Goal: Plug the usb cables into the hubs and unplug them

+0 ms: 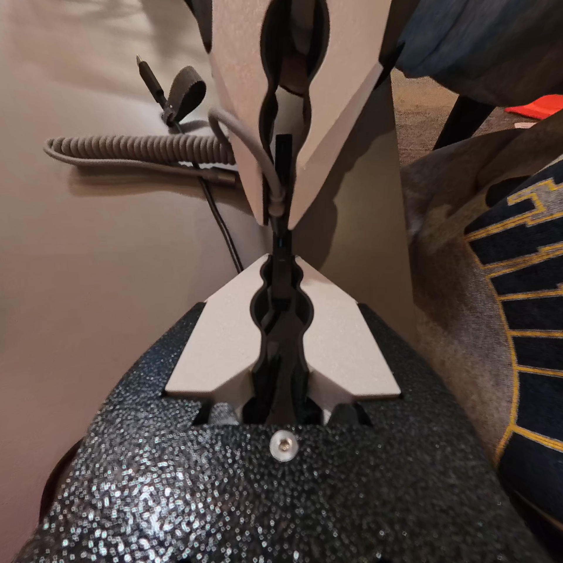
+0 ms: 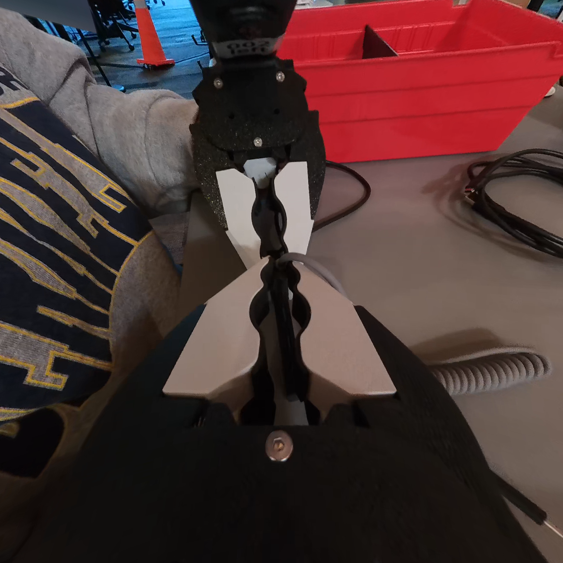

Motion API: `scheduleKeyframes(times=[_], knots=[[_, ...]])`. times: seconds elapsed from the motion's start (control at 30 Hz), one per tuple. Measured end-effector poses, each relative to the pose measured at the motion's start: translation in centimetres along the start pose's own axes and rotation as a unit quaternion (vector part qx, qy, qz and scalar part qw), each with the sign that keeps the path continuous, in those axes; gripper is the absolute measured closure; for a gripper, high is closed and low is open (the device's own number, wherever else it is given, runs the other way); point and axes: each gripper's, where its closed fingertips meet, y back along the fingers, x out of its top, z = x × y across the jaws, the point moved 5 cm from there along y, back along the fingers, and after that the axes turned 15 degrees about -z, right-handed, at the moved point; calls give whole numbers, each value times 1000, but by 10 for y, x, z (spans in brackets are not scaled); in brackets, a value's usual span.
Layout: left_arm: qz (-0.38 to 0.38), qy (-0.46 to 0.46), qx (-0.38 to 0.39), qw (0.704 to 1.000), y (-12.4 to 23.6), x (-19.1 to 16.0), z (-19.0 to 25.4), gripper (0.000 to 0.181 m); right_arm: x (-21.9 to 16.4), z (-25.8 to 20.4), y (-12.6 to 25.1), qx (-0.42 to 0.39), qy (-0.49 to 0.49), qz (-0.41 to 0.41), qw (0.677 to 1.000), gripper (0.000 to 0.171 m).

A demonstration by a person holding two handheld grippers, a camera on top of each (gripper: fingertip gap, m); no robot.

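Observation:
My left gripper (image 1: 281,259) is shut on a slim black hub (image 1: 281,274), seen edge-on. It also shows at the top of the right wrist view (image 2: 272,251). My right gripper (image 2: 278,263) faces it tip to tip and is shut on the plug of the grey cable (image 2: 307,266). From the left wrist view, the right gripper (image 1: 277,225) comes down from the top, with the grey cable (image 1: 262,152) looping into its tips. Plug and hub meet between the two grippers. I cannot tell how deep the plug sits.
The grey cable's coiled part (image 1: 137,149) lies on the table (image 1: 91,274), also in the right wrist view (image 2: 487,374). A black cable with a free plug and strap (image 1: 152,85) lies behind it. A red bin (image 2: 426,91), a black cable bundle (image 2: 518,219) and a person's grey sweater (image 2: 76,243) are close. Left tips to right tips: about 5 cm.

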Motion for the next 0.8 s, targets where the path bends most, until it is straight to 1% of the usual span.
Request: scheduleKeyframes(times=[0.23,0.4,0.47,0.73,0.8], knots=[[4,8,-9,1000,0,0,0,172,4,-1,-4,-2,27,-9,1000,164],[6,8,-11,1000,1,0,0,171,3,-1,-2,12,60,-12,998,164],[7,8,-13,1000,1,0,0,172,-1,-1,-4,25,72,-29,997,164],[7,7,-12,1000,1,1,1,171,-3,-1,-8,25,76,-69,994,164],[7,7,-11,1000,1,1,1,171,-5,-1,-8,27,68,-65,995,163]])
